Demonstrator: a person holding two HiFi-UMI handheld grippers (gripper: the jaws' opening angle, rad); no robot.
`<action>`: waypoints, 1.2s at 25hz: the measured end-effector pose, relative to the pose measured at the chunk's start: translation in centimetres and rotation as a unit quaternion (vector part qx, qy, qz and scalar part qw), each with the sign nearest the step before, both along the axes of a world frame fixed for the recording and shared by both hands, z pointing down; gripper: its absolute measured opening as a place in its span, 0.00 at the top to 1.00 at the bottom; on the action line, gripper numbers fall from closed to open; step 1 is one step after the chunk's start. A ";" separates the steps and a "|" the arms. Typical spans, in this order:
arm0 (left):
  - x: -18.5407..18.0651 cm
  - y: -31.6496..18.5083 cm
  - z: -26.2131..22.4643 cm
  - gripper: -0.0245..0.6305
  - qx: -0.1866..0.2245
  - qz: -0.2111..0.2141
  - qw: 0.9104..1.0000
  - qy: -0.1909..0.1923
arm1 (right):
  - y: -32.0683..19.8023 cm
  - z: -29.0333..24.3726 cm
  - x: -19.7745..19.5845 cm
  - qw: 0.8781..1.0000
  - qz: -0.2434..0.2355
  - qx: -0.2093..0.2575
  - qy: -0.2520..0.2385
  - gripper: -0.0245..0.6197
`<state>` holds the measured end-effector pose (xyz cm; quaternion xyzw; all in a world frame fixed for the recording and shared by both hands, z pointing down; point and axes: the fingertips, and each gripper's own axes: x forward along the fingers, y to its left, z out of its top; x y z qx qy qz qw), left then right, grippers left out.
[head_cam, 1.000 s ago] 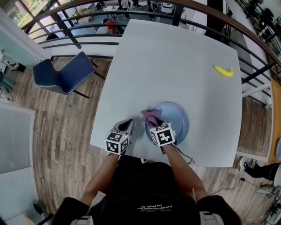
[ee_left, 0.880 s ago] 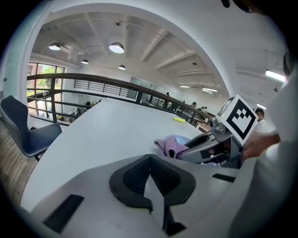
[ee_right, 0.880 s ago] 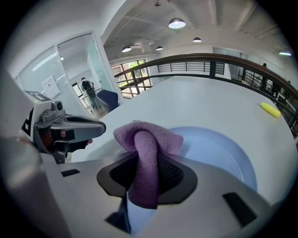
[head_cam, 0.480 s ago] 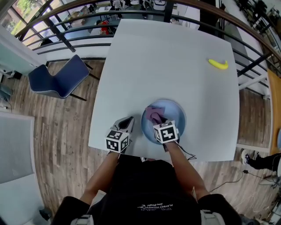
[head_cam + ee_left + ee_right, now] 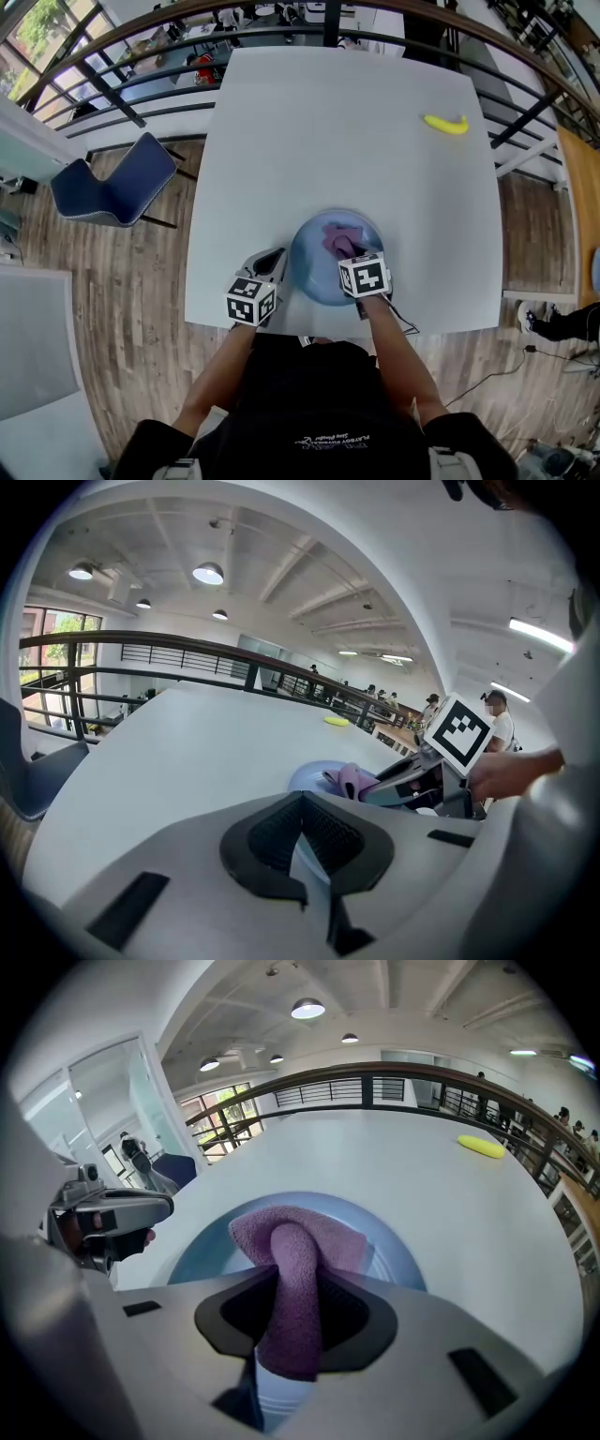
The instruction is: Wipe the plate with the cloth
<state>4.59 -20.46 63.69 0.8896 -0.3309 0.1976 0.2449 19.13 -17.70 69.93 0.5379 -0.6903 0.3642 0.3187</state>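
Observation:
A light-blue plate point(image 5: 314, 277) sits on the white table point(image 5: 356, 141) near its front edge. A purple cloth point(image 5: 339, 237) lies bunched on the middle of the plate, and my right gripper point(image 5: 348, 249) is shut on it. In the right gripper view the cloth point(image 5: 298, 1269) hangs folded between the jaws over the plate point(image 5: 202, 1251). My left gripper point(image 5: 277, 259) rests on the table just left of the plate's rim, its jaws shut with nothing between them. The left gripper view shows the plate point(image 5: 307, 776), the cloth point(image 5: 354, 782) and the right gripper point(image 5: 405, 786) ahead.
A yellow banana point(image 5: 445, 123) lies far off at the table's back right. A blue chair point(image 5: 112, 187) stands on the wooden floor to the left. A dark railing point(image 5: 141, 56) runs behind the table. A cable point(image 5: 403, 323) trails near the front edge.
The right gripper has dragged the cloth from the plate's left rim to its middle. The left gripper has stayed beside the plate's left edge.

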 end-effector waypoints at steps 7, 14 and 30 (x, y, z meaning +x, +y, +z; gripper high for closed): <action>0.9 0.5 0.0 0.94 -0.003 0.008 1.000 0.003 | 1.0 -0.3 3.4 0.999 0.033 -0.012 0.018 0.78; 1.1 0.5 0.2 0.94 -0.004 0.013 1.000 0.003 | 1.2 -0.1 3.9 0.999 0.040 -0.012 0.018 0.78; -2.4 1.3 1.0 0.94 -0.014 -0.020 1.000 -0.002 | 0.3 -2.1 -4.4 0.997 -0.069 0.021 -0.010 0.78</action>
